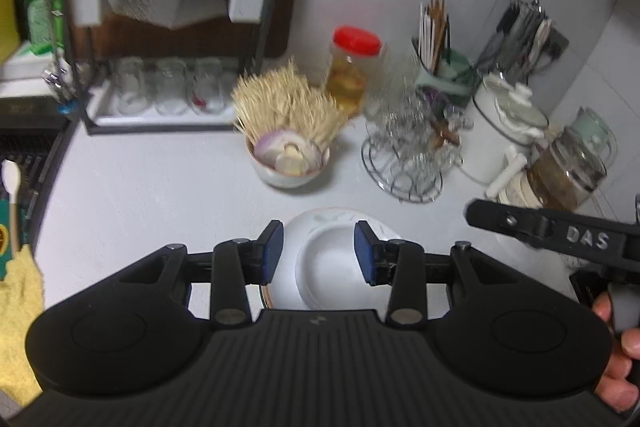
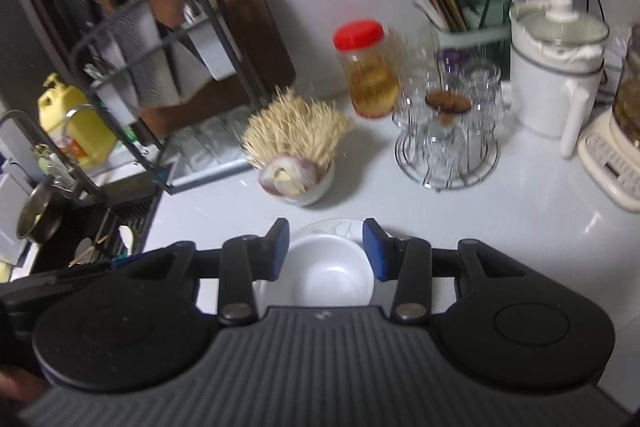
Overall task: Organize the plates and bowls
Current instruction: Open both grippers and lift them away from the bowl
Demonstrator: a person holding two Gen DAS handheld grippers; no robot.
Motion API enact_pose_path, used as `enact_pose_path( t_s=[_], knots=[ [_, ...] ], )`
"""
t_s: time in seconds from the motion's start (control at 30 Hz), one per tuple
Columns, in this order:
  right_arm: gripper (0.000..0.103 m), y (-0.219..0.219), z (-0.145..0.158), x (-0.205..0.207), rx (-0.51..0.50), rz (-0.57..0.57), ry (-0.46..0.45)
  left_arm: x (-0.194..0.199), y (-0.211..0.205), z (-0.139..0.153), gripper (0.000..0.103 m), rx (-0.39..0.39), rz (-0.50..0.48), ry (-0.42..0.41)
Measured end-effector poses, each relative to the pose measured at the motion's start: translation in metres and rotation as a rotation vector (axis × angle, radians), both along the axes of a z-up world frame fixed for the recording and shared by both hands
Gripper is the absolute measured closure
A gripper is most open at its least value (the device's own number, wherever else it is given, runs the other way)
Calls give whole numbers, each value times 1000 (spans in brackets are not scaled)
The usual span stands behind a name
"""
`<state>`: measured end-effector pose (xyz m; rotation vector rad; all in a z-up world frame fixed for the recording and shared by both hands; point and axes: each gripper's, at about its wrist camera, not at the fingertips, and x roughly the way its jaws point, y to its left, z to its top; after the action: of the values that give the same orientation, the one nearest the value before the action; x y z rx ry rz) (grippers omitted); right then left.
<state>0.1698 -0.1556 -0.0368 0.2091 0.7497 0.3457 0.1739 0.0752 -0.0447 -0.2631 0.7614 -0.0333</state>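
Note:
A white bowl (image 1: 332,267) sits in a white plate (image 1: 316,217) on the pale counter, at the near edge of both views. My left gripper (image 1: 320,253) hangs above this stack, open, with the blue pads apart and nothing pressed between them. In the right wrist view the same bowl (image 2: 326,275) rests on the patterned plate (image 2: 340,225), and my right gripper (image 2: 327,249) hovers over it, open and empty. The black arm of the right tool (image 1: 552,231), with a hand on it, shows at the right of the left wrist view.
Behind the stack stand a small bowl of onion pieces (image 1: 288,163), a bundle of wooden sticks (image 1: 284,103), a red-lidded jar (image 1: 352,71) and a wire rack of glasses (image 1: 404,155). A dish rack (image 1: 168,87) and sink (image 1: 24,155) lie left; a white pot (image 1: 504,123) stands right.

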Motion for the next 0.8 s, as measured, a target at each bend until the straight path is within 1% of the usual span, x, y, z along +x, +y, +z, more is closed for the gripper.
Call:
enact_pose_path(
  t_s=[0.1, 0.27, 0.33, 0.53, 0.7, 0.8],
  knots=[
    [59, -11, 10, -18, 1, 26, -33, -20, -7, 12, 58, -5, 35, -22],
    [59, -30, 17, -49, 9, 56, -74, -57, -26, 23, 58, 28, 60, -51],
    [59, -38, 16, -60, 19, 66, -77, -73, -35, 24, 58, 37, 71, -58],
    [59, -57, 9, -93, 8, 103, -99, -115, -55, 26, 58, 46, 106, -72],
    [59, -71, 3, -114, 10, 122, -113, -140, -74, 26, 58, 71, 109, -80],
    [59, -79, 2, -126, 8, 122, -121, -152, -85, 26, 58, 71, 111, -77]
  ],
)
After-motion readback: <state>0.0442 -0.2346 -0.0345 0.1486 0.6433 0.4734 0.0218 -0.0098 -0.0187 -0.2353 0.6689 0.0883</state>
